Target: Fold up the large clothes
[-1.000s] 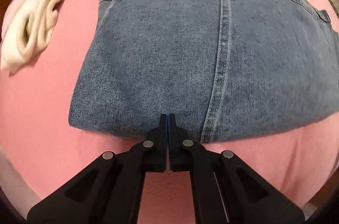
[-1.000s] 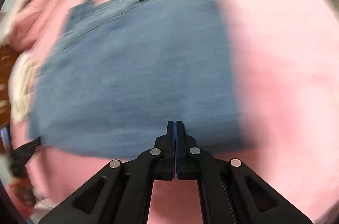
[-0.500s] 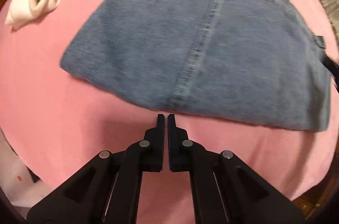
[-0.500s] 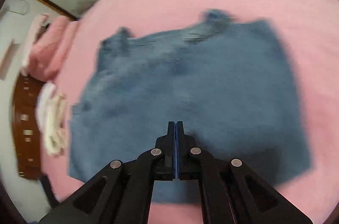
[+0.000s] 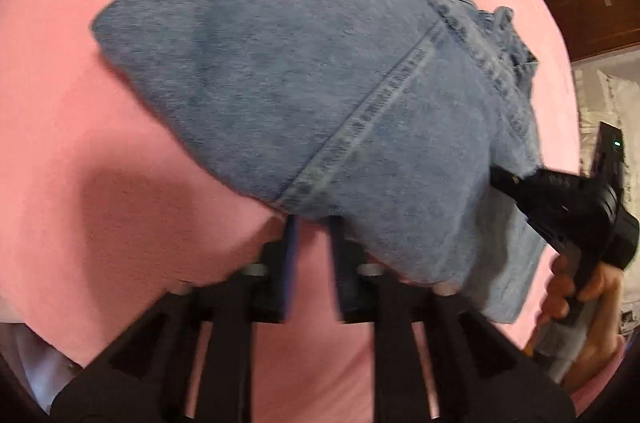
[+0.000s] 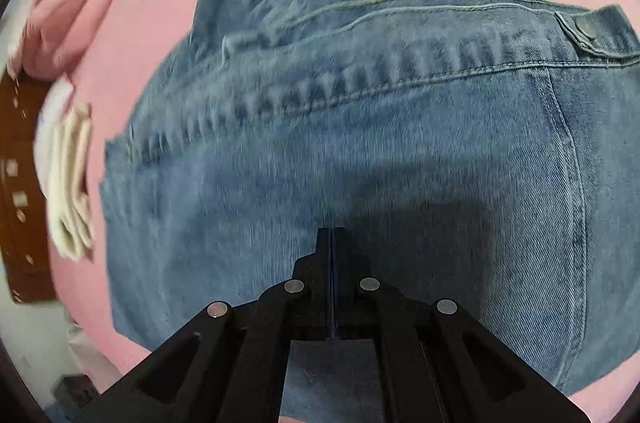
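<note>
Swinging in over the folded denim garment (image 6: 360, 151) at frame centre, the right gripper (image 6: 332, 235) is staying clenched, empty, pressing flat; left gripper (image 5: 312, 223) is parting at its lower edge, presumably for grabbing.

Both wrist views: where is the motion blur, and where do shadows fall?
Left wrist view: the left tool and the near edge of the denim garment are smeared, with a soft shadow on the pink cover. Right wrist view: garment's left side blurred, snap button sharp, dark shadow above the shut right tool.

Blue denim jeans (image 5: 320, 71), folded into thick flat bundle, lying on pink surface.
</note>
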### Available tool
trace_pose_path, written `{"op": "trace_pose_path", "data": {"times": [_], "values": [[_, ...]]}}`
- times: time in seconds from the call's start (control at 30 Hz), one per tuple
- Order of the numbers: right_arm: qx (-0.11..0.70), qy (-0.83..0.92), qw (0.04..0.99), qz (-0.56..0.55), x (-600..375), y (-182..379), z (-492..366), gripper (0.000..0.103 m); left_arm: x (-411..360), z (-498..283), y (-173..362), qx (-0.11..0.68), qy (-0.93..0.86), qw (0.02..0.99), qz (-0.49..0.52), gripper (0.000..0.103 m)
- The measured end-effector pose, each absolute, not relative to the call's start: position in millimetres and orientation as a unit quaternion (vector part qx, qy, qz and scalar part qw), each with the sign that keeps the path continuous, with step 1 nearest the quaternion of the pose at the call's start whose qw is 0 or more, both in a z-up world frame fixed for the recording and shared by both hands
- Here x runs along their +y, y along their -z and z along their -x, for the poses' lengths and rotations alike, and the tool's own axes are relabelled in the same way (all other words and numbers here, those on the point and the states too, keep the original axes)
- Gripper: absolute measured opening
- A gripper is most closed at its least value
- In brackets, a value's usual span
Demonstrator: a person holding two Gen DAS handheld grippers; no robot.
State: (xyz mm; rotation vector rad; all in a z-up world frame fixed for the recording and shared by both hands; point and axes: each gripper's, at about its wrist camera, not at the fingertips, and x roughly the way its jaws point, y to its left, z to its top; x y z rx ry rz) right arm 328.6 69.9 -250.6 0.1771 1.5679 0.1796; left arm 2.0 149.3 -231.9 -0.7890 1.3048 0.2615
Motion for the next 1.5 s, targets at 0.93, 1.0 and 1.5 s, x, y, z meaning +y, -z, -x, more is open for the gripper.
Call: {"op": "trace_pose_path", "data": {"times": [0.93, 1.0, 1.5], "values": [[0.747, -0.069, 0.661, 0.030, 151.6, 269.7, -332.7, 0.002, 235.9, -32.8, 259.6, 0.429, -0.093, 0.723, 0.533, 0.065], [0.752, -0.071, 0.655, 0.017, 151.4, 272.2, -336.6, 0.002, 237.2, -36.9, 262.3, 0.429, -0.090, 0.715, 0.544, 0.068], [0.783, -0.052, 0.619, -0.040, 146.4, 275.2, -385.5, 0.002, 270.2, 5.4, 294.4, 0.442, -0.001, 0.567, 0.695, 0.068]]}}
